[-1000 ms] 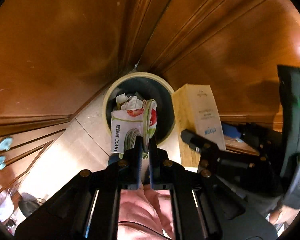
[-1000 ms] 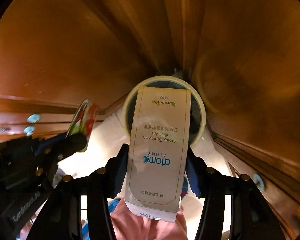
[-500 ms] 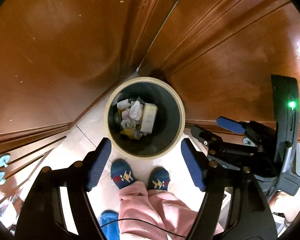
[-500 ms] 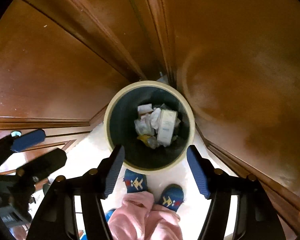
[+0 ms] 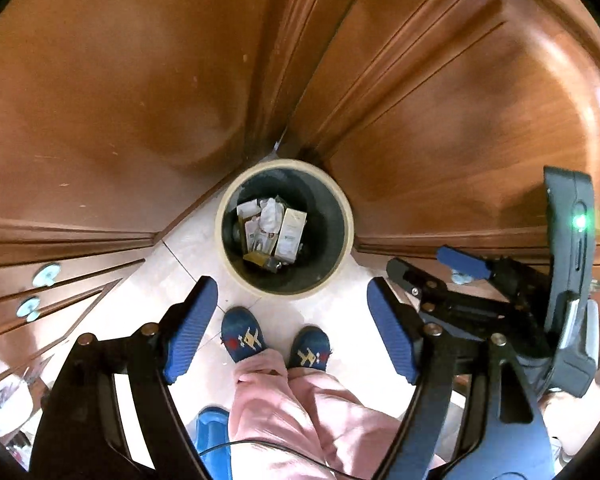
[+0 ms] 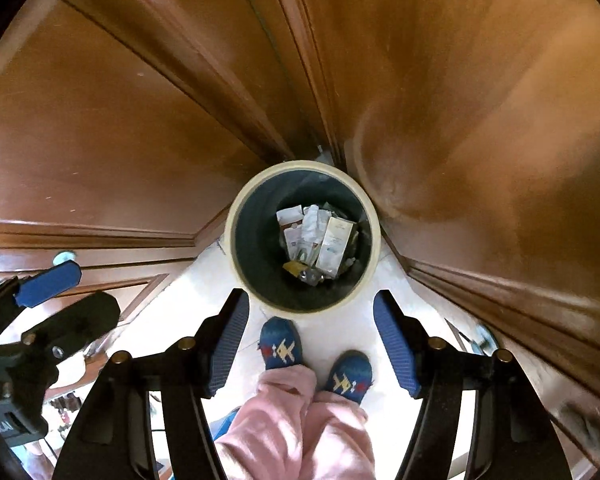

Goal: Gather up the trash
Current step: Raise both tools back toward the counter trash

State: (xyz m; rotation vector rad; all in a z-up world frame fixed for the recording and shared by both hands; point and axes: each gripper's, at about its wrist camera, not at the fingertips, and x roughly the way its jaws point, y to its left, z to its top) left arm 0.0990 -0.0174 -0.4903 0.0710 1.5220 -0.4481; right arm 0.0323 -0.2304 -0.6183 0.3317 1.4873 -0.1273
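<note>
Cream-rimmed trash bin (image 5: 350, 226) stands on the pale floor (image 5: 156, 280) in a corner of brown wood panels (image 5: 100, 92). Inside it lie a toothpaste box (image 5: 290, 234) and crumpled wrappers (image 5: 260, 224), far below the jaws. The left gripper (image 5: 290, 320) has just been opening and is wide, nothing in it. The right gripper (image 6: 312, 328) is wide and empty too. Blue slippers (image 5: 242, 334) are near the bin.
</note>
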